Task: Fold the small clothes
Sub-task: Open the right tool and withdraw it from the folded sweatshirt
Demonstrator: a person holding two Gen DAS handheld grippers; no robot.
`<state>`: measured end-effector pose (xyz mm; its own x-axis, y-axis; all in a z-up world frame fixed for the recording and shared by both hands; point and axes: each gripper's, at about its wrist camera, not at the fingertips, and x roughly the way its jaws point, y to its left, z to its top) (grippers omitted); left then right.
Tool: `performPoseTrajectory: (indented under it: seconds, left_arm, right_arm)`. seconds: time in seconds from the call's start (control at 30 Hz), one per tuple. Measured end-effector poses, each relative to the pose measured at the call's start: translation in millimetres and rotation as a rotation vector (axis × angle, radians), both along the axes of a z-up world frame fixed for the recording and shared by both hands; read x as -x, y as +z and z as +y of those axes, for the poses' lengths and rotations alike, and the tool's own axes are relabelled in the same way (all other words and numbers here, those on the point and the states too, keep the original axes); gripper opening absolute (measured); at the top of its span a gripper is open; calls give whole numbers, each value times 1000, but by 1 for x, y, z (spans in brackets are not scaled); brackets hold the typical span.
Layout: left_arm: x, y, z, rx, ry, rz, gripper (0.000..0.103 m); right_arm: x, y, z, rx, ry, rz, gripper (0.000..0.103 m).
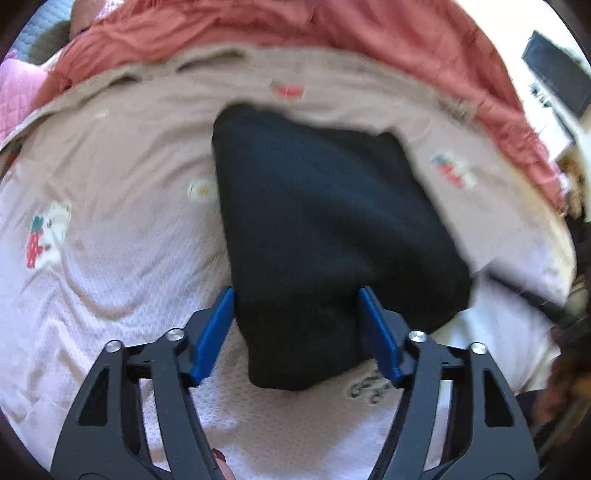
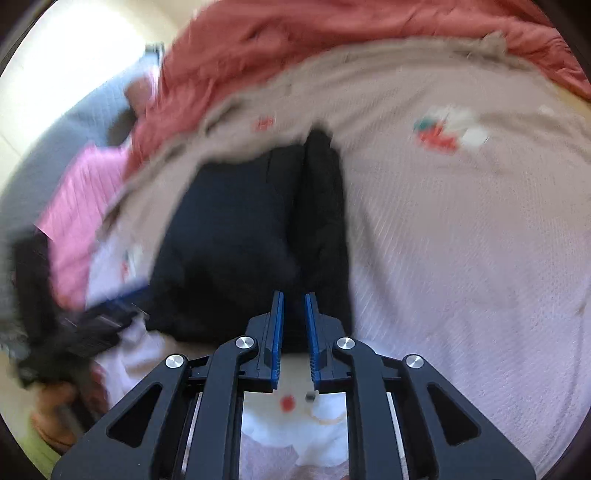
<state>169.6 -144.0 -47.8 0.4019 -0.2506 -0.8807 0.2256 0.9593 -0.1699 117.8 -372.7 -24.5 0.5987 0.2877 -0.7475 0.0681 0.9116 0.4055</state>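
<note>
- Black garment (image 1: 325,221): a small, dark, folded piece of clothing lying on the bedsheet (image 1: 110,280), near the middle of the bed. Its surface is blurred in both views; the type of garment cannot be determined.
- Bedsheet: pale pink-beige with a fine woven texture. A strawberry-and-bear print (image 1: 48,236) sits at the left in the left wrist view, a small daisy print (image 1: 201,189) lies just beside the garment's left edge, and a strawberry print (image 1: 452,171) lies to the garment's right.
- Left gripper (image 1: 297,295): the blue pads (image 1: 214,332) stand apart, one on each side of the garment's near end. The left pad is at the cloth's edge and the right pad is against its side. Whether either pad presses on the cloth cannot be told.
- Red quilt (image 1: 295,26): bunched along the far edge of the bed, behind the bedsheet.
- Pink quilted cloth (image 2: 81,206): at the far left of the right wrist view, beside the red quilt.
- Right gripper (image 2: 294,295): the blue pads are drawn close together with only a narrow gap, and the near edge of the black garment lies in that gap, pinched between them.
- Fold ridge (image 2: 321,192): a raised dark ridge runs away from the right gripper toward the far side of the garment.
</note>
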Motion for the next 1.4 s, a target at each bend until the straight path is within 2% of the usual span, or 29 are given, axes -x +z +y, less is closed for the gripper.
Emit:
performPoseTrajectory:
  seconds: [0.07,0.17,0.23,0.3,0.33,0.37,0.43,0.47,0.53,0.57,0.6,0.63,0.7,0.73,0.77,0.83,0.87,0.9,0.93,1.0,1.2,1.23,1.27,1.4]
  left_arm:
    - [2,-5,1,8,4,-2,59]
    - [3,-13,5,32,6,15,60]
    - [3,-15,8,47,12,23,60]
    - [3,-15,8,48,12,23,61]
    - [3,-15,8,46,10,21,61]
    - [3,-16,8,44,10,21,61]
    - [2,-16,9,45,15,24,64]
    - [2,-17,10,49,19,27,64]
    - [1,-17,10,51,21,29,65]
    - [1,-17,11,52,22,30,65]
    - [1,-17,11,47,23,28,66]
    - [1,-17,12,46,23,28,66]
    - [0,-17,12,53,26,33,67]
    - [0,-17,12,53,27,33,67]
    - [0,-17,12,54,28,32,67]
    - [2,-15,11,53,27,27,67]
    - [2,-15,12,54,25,27,67]
    - [3,-15,13,55,25,29,67]
    - [3,-15,13,56,25,30,67]
    - [3,-15,14,57,24,31,67]
    - [3,-15,14,58,27,31,67]
    - [3,-15,13,56,26,30,67]
    - [4,-15,13,55,26,30,67]
    - [7,-13,12,49,21,28,67]
  right_arm:
    - [-4,0,-11,3,-35,2,13]
    - [-21,-15,-14,14,-58,62,13]
    - [-31,-22,-11,-27,-44,71,13]
    - [-36,-30,-3,-41,-11,90,21]
    - [-38,-34,2,4,2,119,29]
    - [-40,-39,7,79,9,151,29]
    - [-39,-44,4,135,1,191,25]
    - [-37,-45,-2,97,-8,196,14]
    - [-34,-39,-9,91,-15,184,10]
    - [-31,-35,-11,115,-21,178,10]
    - [-29,-33,-14,193,-50,189,0]
    - [-26,-33,-17,238,-71,203,0]
    - [-23,-39,-30,177,-105,230,0]
    - [-22,-35,-32,147,-106,206,0]
    - [-20,-28,-31,127,-94,161,0]
    - [-14,-2,-17,79,23,25,8]
    - [-12,4,-7,77,101,-7,18]
    - [-9,7,1,106,142,-23,36]
    - [-6,8,8,139,178,-28,39]
    - [-6,4,21,167,260,-7,39]
    - [-20,-19,43,215,343,58,39]
    - [-22,-23,46,216,349,72,37]
    - [-23,-27,47,203,368,89,19]
    - [-8,-19,35,122,363,105,16]
